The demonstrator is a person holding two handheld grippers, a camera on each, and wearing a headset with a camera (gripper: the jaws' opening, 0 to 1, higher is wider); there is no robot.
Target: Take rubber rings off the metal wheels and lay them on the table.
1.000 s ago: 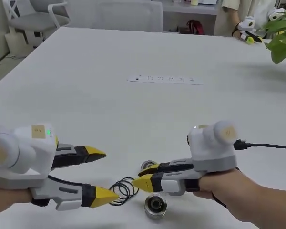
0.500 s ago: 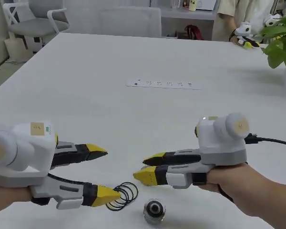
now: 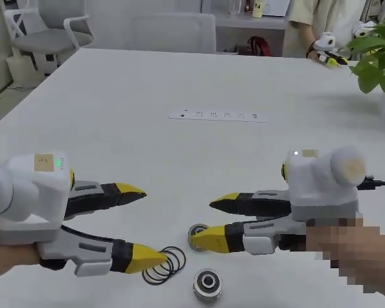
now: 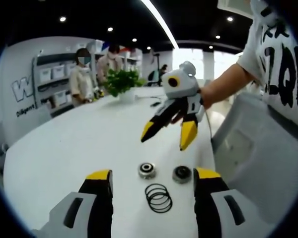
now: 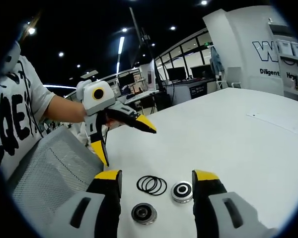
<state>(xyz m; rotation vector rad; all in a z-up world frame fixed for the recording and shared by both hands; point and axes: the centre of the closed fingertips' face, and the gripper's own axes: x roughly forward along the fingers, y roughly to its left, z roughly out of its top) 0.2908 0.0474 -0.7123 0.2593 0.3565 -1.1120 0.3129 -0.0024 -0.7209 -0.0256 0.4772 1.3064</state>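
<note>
Head view: we hold both grippers low over the white desk [image 3: 179,77], tips facing each other. The left gripper [image 3: 143,223] has its jaws apart with nothing between them, and the right gripper [image 3: 212,220] is likewise apart and empty. A loose pile of thin black rubber rings [image 3: 163,264] lies on the desk beside the left gripper's near jaw tip. Two small round silver metal wheels sit close by: the far wheel [image 3: 197,230] just beside the right gripper's near jaw, the near wheel [image 3: 207,282] clear of both.

We judge we are between pulls. In the gripper views the near wheel looks darker-rimmed, so it may carry a ring. Next move: steady that wheel with one gripper and pinch its ring with the other.
</note>
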